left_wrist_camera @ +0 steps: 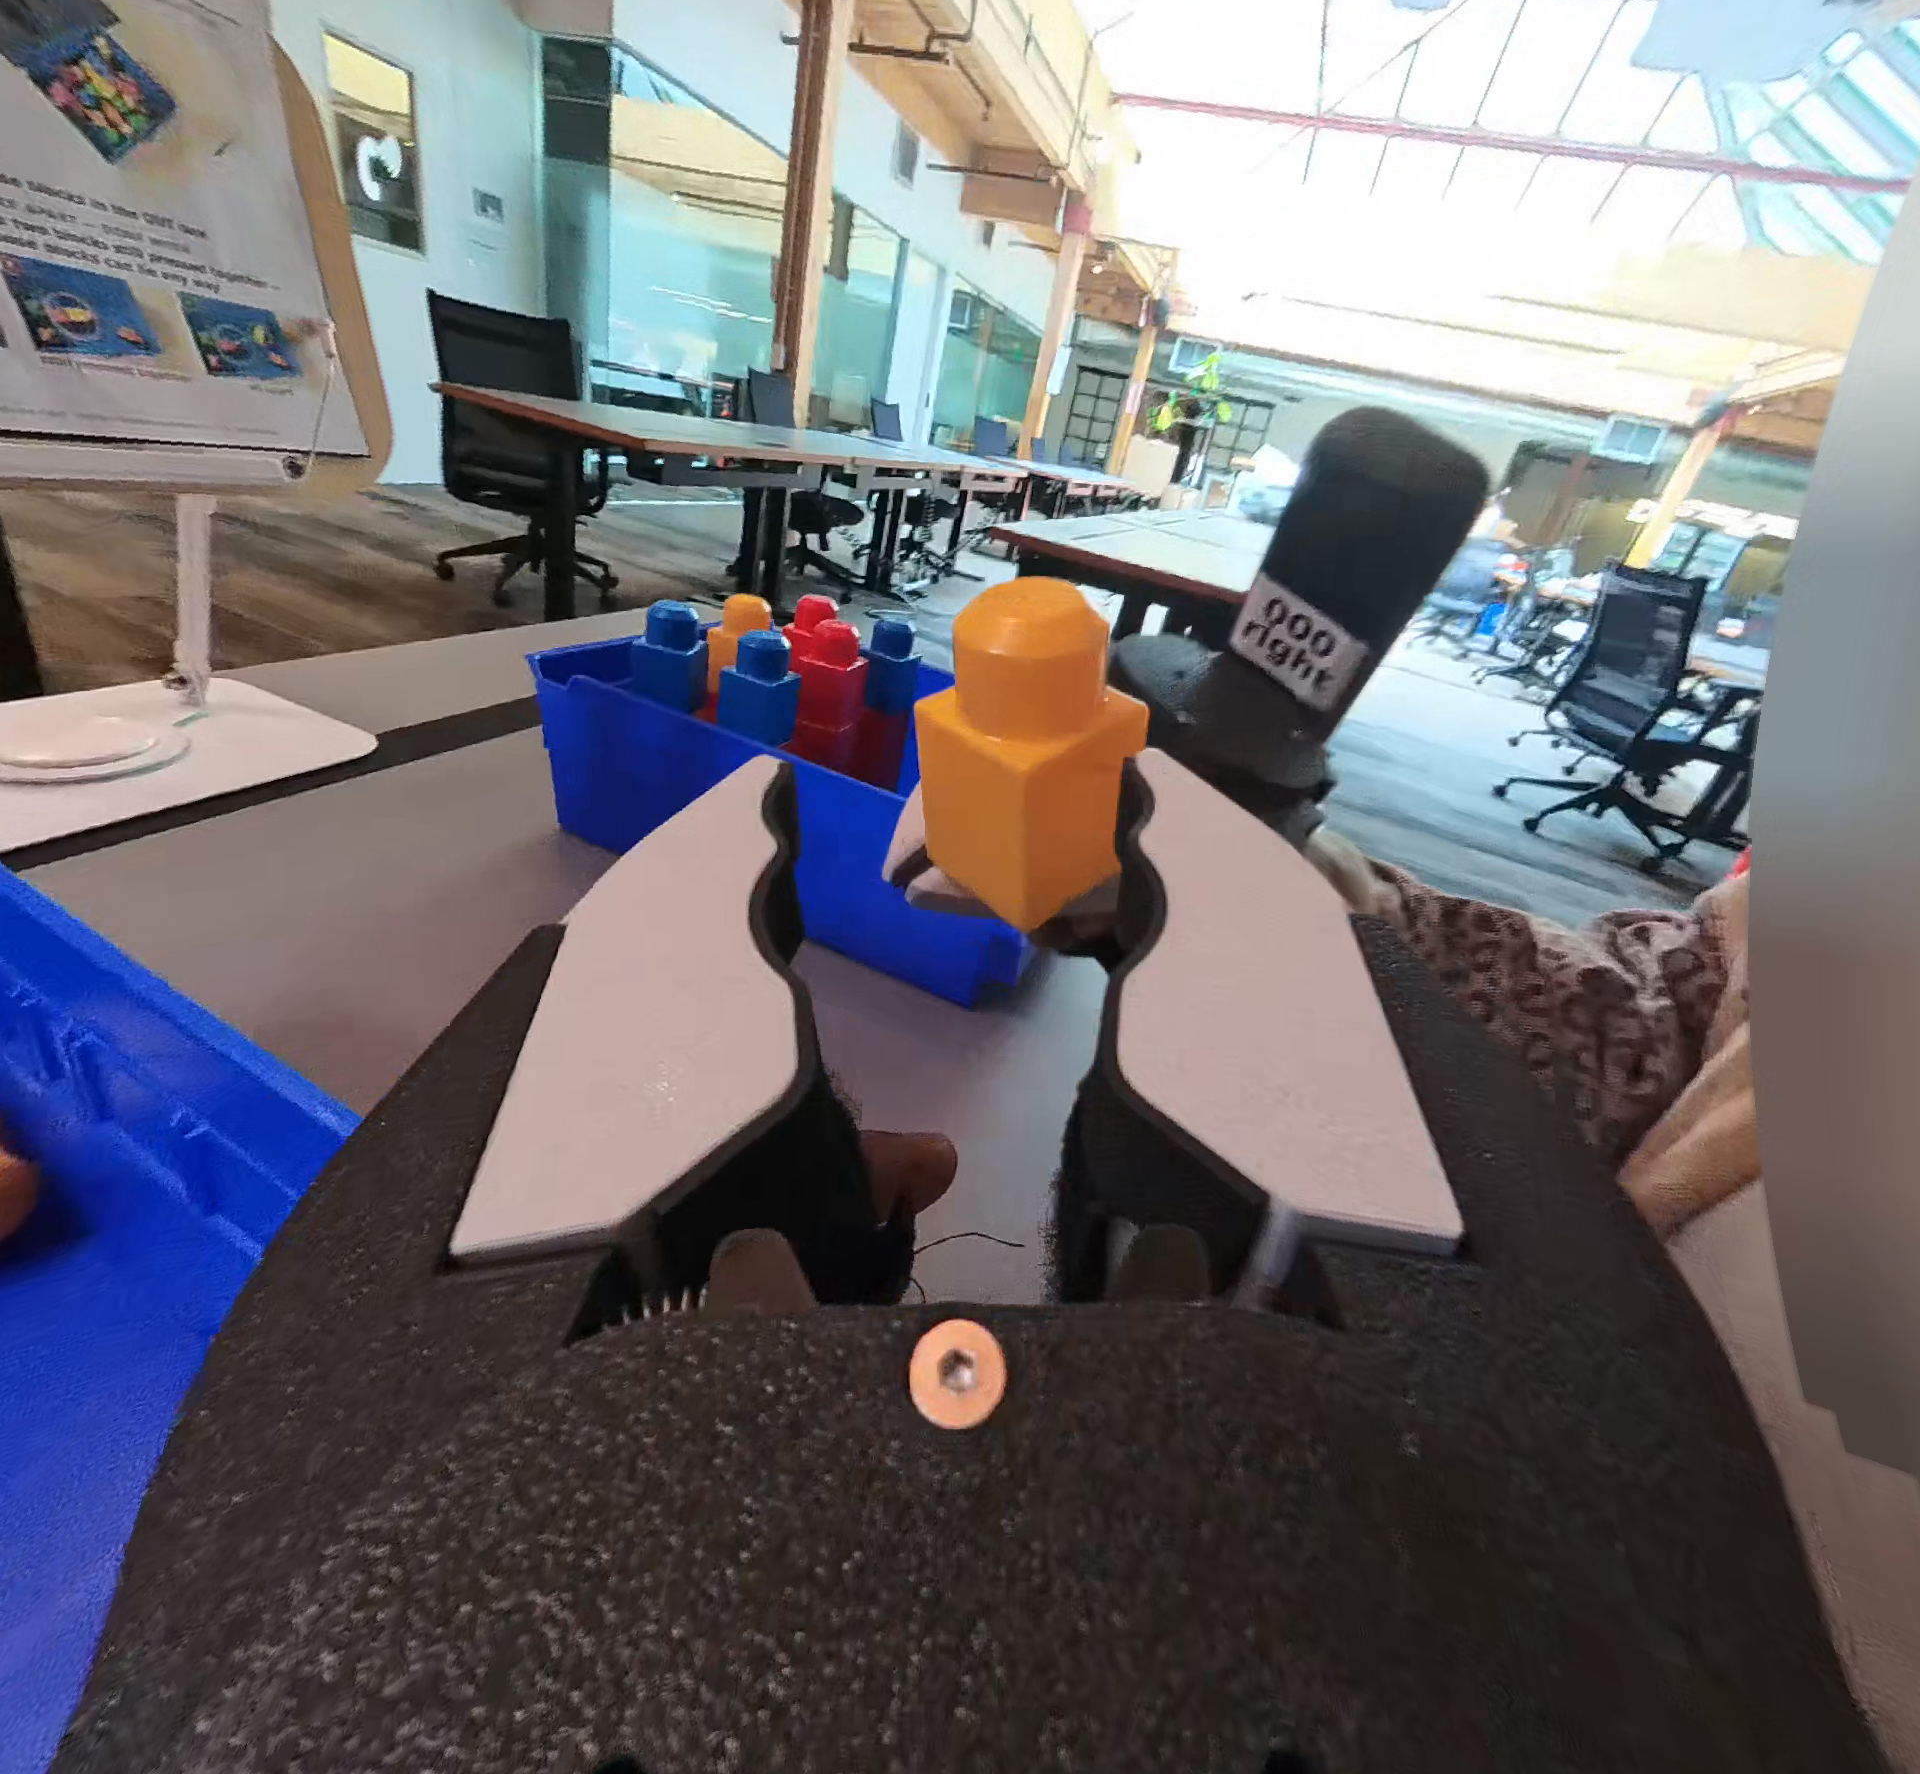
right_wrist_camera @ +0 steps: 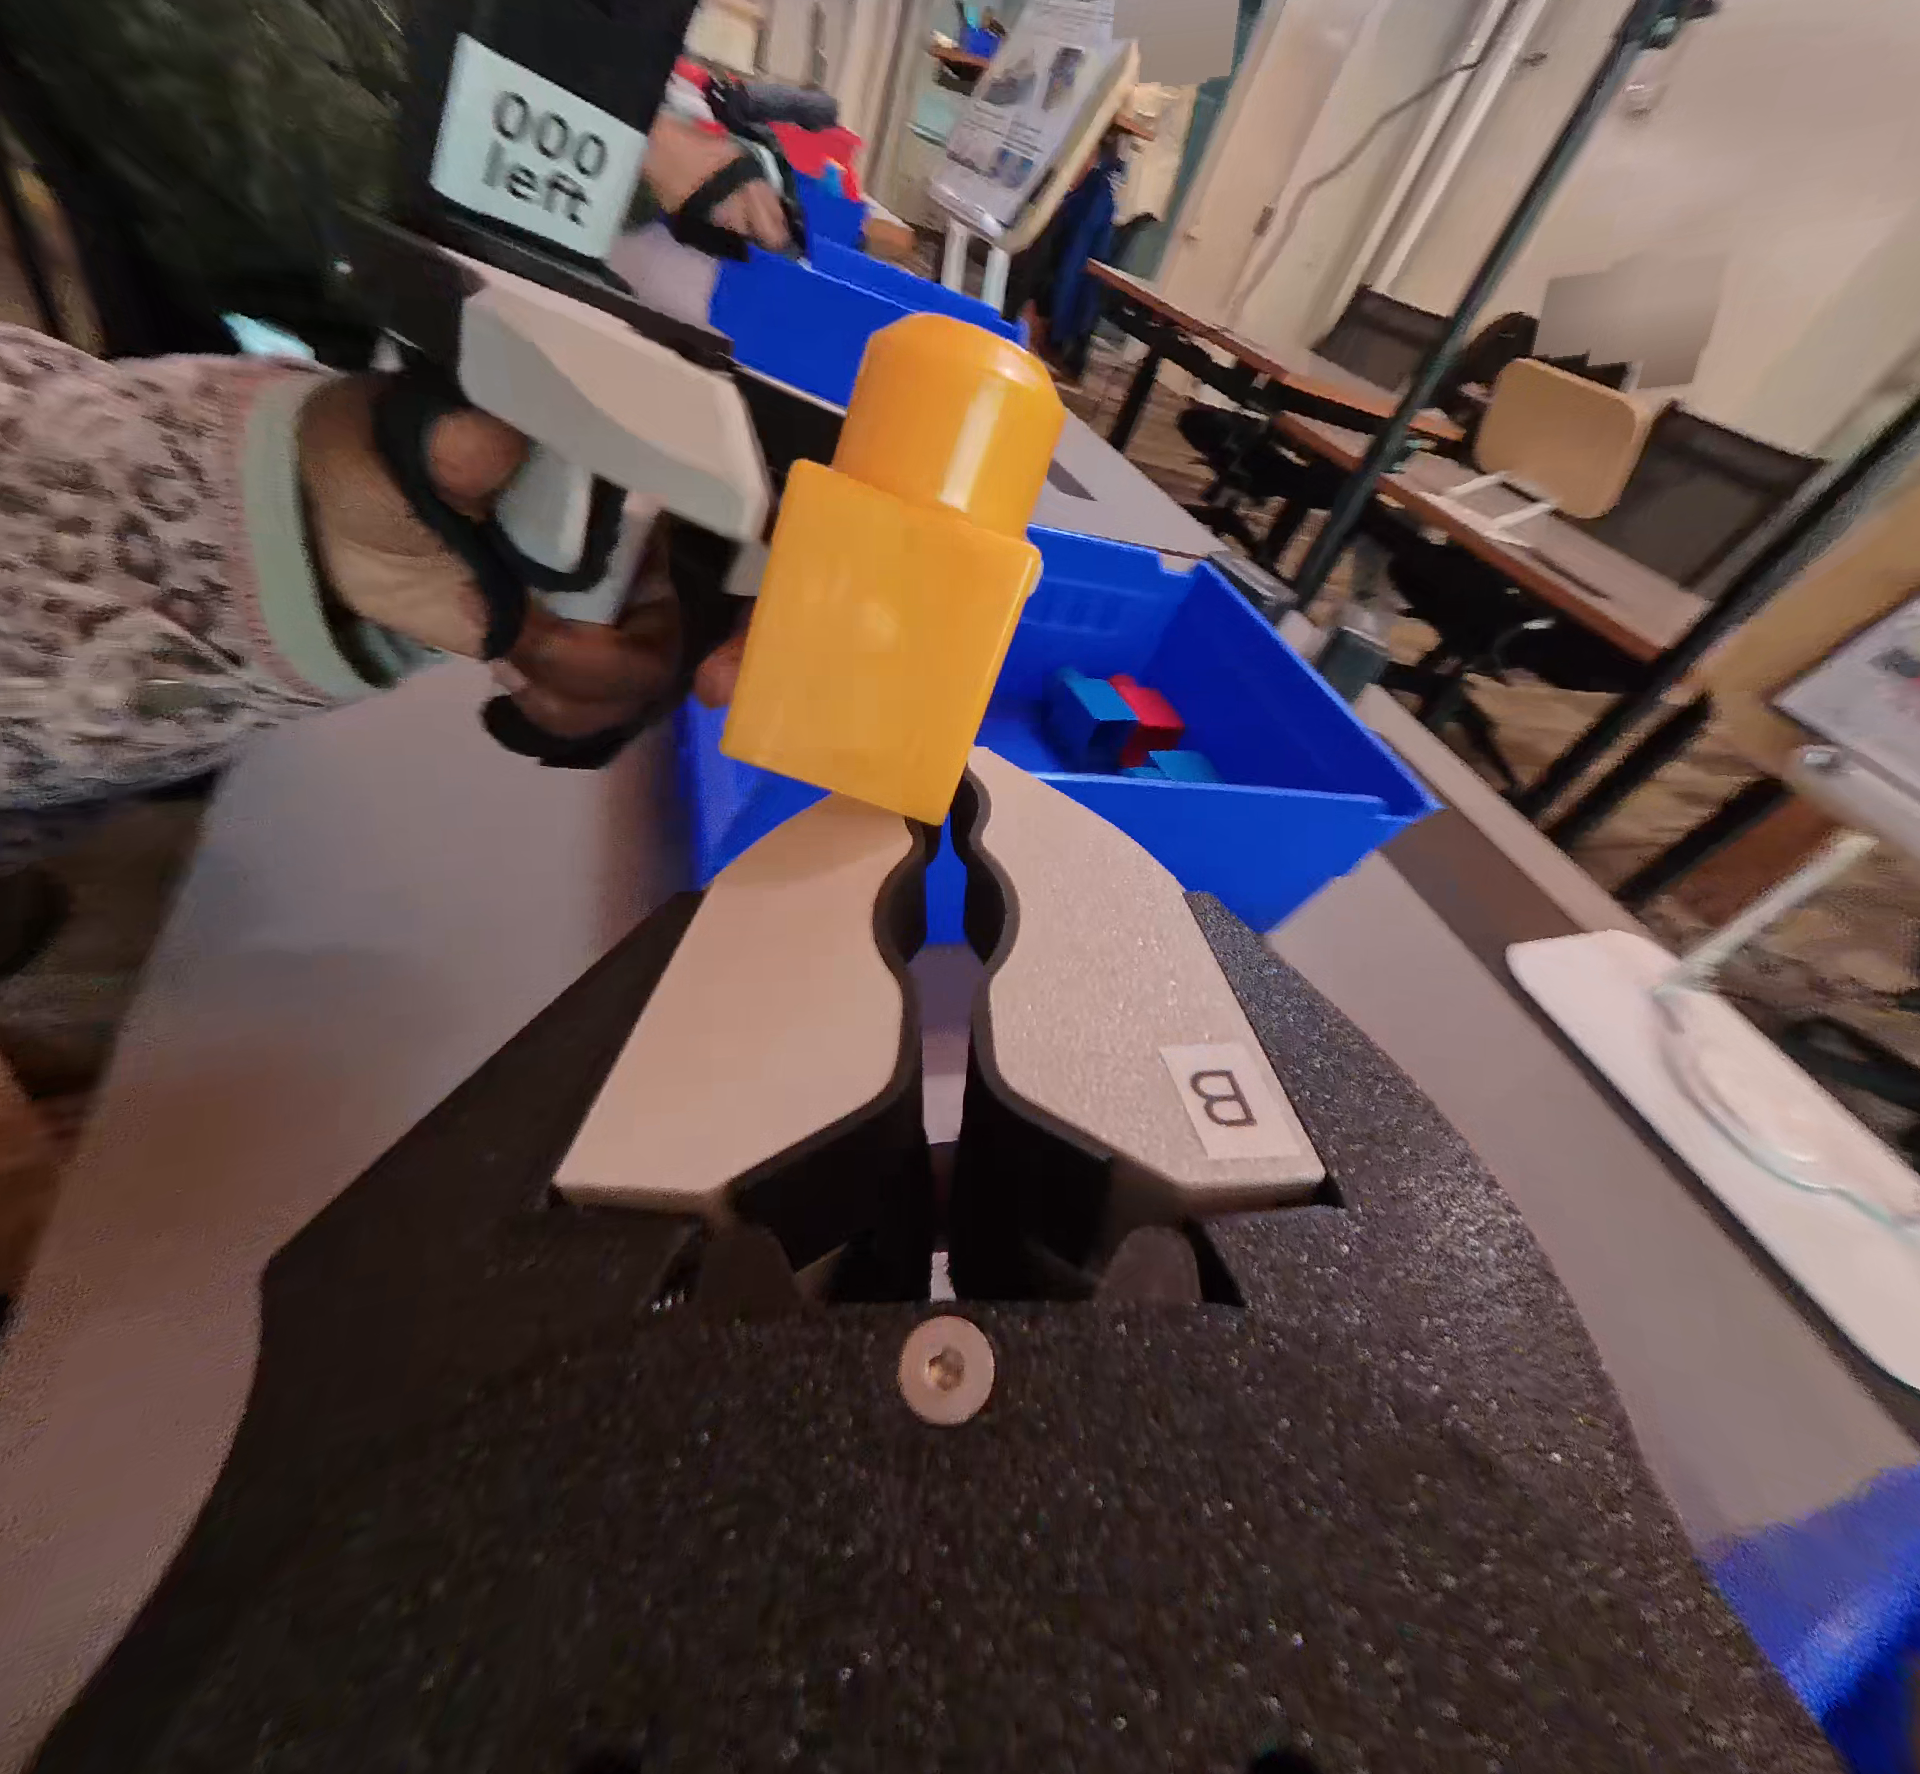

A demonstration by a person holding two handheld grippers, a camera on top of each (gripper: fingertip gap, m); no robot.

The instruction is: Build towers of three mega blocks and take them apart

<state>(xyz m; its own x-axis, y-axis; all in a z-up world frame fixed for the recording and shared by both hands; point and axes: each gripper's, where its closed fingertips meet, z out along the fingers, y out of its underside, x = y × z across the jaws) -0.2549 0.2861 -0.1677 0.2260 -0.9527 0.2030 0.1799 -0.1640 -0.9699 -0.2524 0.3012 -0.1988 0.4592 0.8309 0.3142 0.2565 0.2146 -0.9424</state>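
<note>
While the orange block (left_wrist_camera: 1023,748) is gripped at its lower edge by the nearly closed right gripper (right_wrist_camera: 940,815), it is seen upright between the spread fingers of the left gripper (left_wrist_camera: 951,851), which press on nothing. Behind it, a blue bin (left_wrist_camera: 665,779) is set on the grey table (left_wrist_camera: 312,903), holding six upright towers (left_wrist_camera: 774,685): three blue-topped, two red-topped, one orange-topped. Another blue bin (left_wrist_camera: 125,1132) is seen at the left edge

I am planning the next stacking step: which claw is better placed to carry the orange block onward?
Right, probably. The right claw is closed at the lower edge of the orange block, holding it up; the left claw stands open around it.
</note>
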